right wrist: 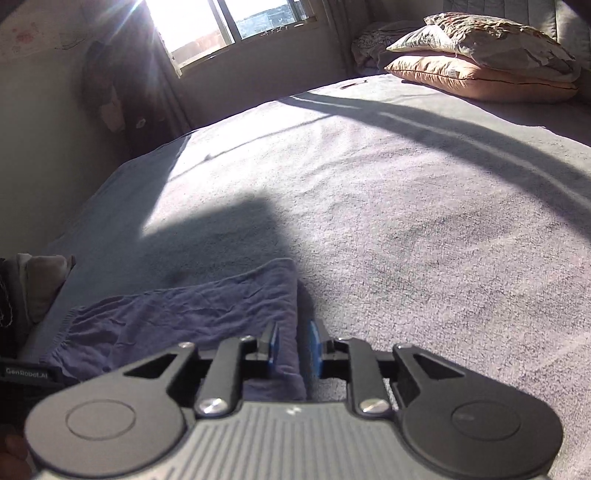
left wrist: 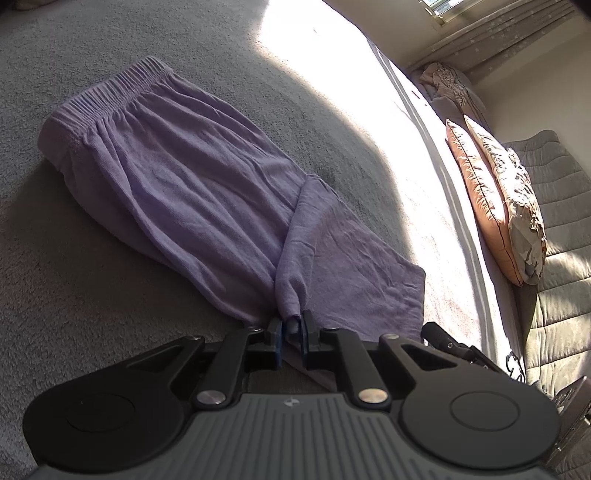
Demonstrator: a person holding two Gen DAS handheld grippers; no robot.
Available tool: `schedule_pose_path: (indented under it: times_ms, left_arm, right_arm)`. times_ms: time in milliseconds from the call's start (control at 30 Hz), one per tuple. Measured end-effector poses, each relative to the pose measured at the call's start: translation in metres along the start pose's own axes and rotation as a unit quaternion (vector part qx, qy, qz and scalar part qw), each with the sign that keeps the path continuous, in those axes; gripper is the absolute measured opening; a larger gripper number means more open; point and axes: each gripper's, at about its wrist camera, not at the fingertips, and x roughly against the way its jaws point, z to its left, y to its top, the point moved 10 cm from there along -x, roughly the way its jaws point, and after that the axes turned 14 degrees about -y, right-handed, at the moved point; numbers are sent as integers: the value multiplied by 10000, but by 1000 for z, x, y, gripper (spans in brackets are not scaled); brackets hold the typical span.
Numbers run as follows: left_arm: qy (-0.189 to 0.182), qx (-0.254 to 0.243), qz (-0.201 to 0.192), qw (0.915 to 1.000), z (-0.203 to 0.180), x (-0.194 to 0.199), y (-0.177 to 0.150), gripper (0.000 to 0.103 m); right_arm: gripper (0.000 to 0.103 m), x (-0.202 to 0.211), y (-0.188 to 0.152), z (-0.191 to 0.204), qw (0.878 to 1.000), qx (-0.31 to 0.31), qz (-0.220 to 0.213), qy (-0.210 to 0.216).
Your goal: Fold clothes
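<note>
Purple knit pants (left wrist: 177, 177) lie folded lengthwise on a grey bed cover (left wrist: 258, 48), waistband at the far left. My left gripper (left wrist: 291, 328) is shut on a bunched hem corner of the pants and lifts it slightly. In the right wrist view the pants (right wrist: 177, 317) run left from my right gripper (right wrist: 293, 343). Its blue pads (right wrist: 314, 347) close on the other hem edge, with cloth filling the gap between them. The right gripper also shows at the lower right of the left wrist view (left wrist: 443, 338).
Two stacked pillows (right wrist: 480, 62) and a crumpled blanket (right wrist: 369, 44) lie at the head of the bed against a padded headboard (left wrist: 546, 229). A window (right wrist: 236, 26) throws bright sun over the far cover. The bed's left edge (right wrist: 70, 236) drops beside a wall.
</note>
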Motion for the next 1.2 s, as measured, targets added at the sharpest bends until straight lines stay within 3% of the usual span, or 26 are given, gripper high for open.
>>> schedule_pose_path:
  times_ms: [133,167,233,400,500,600,667,700,800,867,967,1033,1133,1200]
  left_arm:
    - [-22,21,-2,10000,1,0,1,9]
    - [-28,25,-2,10000,1,-1,1,9]
    - [-40,22,0,10000,0,-1,1,9]
    - [-98,-42,39,9999,-4,-2,0,9]
    - [-73,3,58,10000,-1,-1,1,9]
    - [-109,107,38,9999,1,4,4,9]
    - [-111,161,31,9998,3,10,7,12]
    - [-103,235,-70,9996,5,18,14,13]
    - [-80,456,-376,9982,13,42,34,32]
    - [-40,639,-779,9949,24,67,53,44]
    - [330,936,-1383,9854,49,105,78,52]
    - [622,1112,-1569,9794,65,119,84,52]
    - [751,1397,-1572,9747,78,124,82,53]
    - [646,1486,-1474,9757,77,120,78,54]
  right_arm:
    - [34,-30,5,4,9998,-46,189,30]
    - [29,-34,6,6,9998,-53,181,95]
    - [8,-43,8,9,9996,-65,164,224]
    - [0,-39,13,-25,9945,-1032,-86,138]
    - [0,-33,12,-31,9938,-1099,-71,176]
    - [14,-27,11,-37,9933,-1131,-39,233]
    - [39,-16,10,-36,9913,-1254,-42,387]
    - [41,-11,9,-35,9910,-1265,-45,437]
    - [41,3,2,-16,9973,-631,-289,238]
    - [41,11,-2,2,9987,-185,-434,186]
    - [41,18,-9,38,9967,455,-582,339]
    - [41,23,-13,62,9928,880,-679,440]
    - [41,25,-24,100,9856,1361,-724,695]
    - [41,21,-37,120,9827,1564,-573,804]
